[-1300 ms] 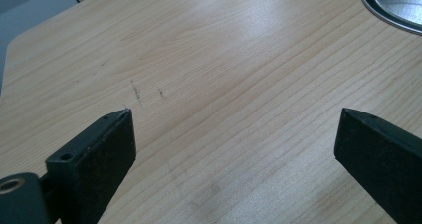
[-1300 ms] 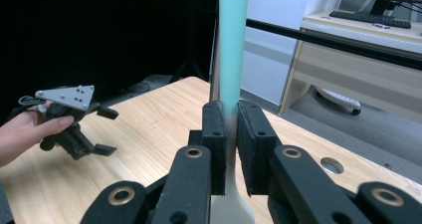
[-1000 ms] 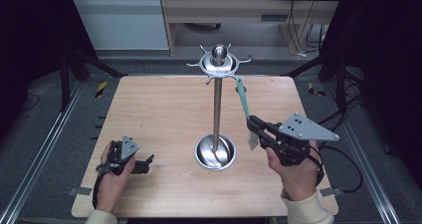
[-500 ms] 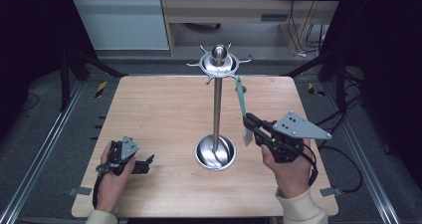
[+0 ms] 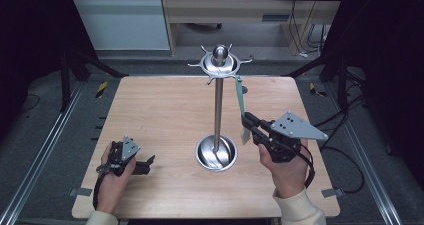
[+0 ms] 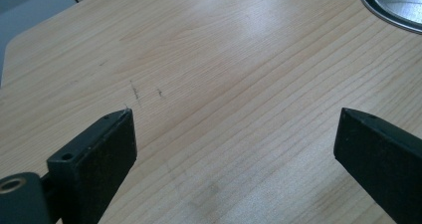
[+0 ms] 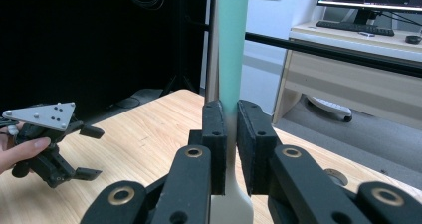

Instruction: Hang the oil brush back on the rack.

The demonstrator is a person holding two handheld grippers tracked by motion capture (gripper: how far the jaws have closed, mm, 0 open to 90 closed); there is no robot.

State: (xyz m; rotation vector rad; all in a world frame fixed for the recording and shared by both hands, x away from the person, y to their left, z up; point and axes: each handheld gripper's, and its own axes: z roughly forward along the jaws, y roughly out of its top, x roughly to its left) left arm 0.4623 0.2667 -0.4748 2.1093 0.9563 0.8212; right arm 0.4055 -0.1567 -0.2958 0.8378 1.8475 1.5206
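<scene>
Teal-handled utensil (image 5: 241,101), pale blade end down, hangs from rack (image 5: 218,65) at frame centre-right; right gripper (image 5: 248,124) jaws clamped on its lower handle. Left gripper (image 5: 145,165) lower left on wood table (image 5: 155,115), jaws apart, holding nothing. Open tabletop all around; dark room, desk behind.

High view overlooks table (image 5: 150,110); tongs views sit close.
</scene>
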